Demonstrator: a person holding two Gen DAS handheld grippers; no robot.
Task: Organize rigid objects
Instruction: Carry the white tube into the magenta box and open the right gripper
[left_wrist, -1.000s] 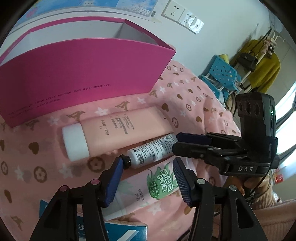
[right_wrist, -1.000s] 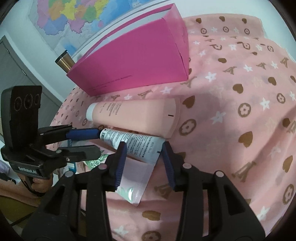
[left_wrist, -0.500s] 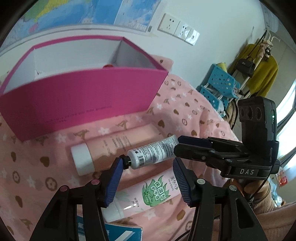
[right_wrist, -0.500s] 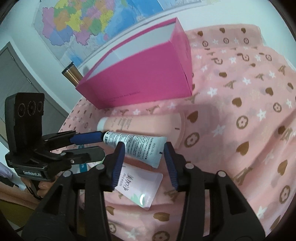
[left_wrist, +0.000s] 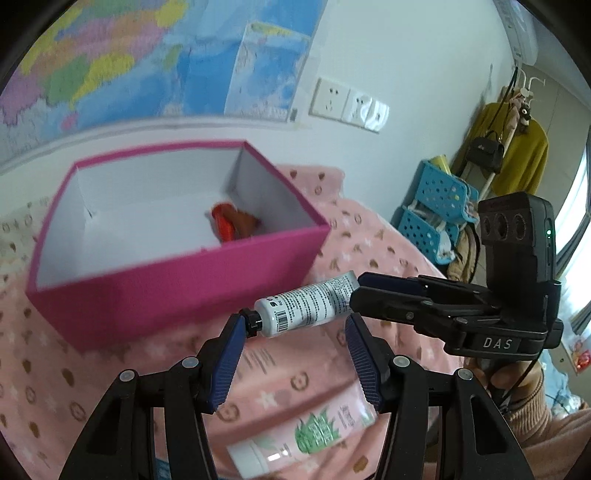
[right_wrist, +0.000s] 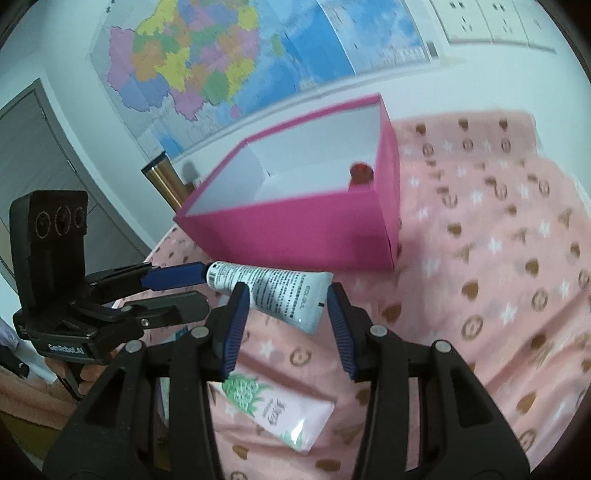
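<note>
between both grippers' part-open jaws, white tube (left_wrist: 309, 302), held endwise

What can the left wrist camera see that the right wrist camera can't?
Only the left wrist view shows the blue baskets, the yellow garment and the black handbag hanging by it. Only the right wrist view shows the gold cylinder behind the box and the grey door. Both show the pink box, the white tube, the pink tube with green print, the wall map and the pink patterned cloth.
</note>
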